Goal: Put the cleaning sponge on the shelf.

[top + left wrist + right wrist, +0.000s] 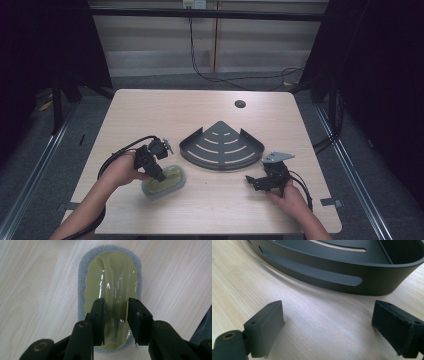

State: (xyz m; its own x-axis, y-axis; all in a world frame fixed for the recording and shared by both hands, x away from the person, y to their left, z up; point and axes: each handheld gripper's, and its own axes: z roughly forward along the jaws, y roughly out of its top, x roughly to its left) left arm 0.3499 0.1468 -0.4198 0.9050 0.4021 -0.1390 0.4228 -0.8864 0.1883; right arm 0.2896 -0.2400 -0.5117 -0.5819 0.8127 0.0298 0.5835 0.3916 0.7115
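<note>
A scrubber with a glossy yellow-green plastic grip on a grey sponge pad [172,181] [112,275] lies flat on the table's front left. My left gripper [159,175] [116,315] points down onto it, with its jaws pressed against both sides of the raised handle ridge. A black quarter-round corner shelf [220,164] [342,277] with slotted floor and walls rests at the table's middle. My right gripper [252,181] [327,325] sits low over the wood just in front of the shelf's curved wall, open wide with nothing between its jaws.
The light wooden table [150,110] has a round cable hole [240,104] near its far edge. Cables trail from both grippers toward the front edge. Dark frame posts stand at both sides.
</note>
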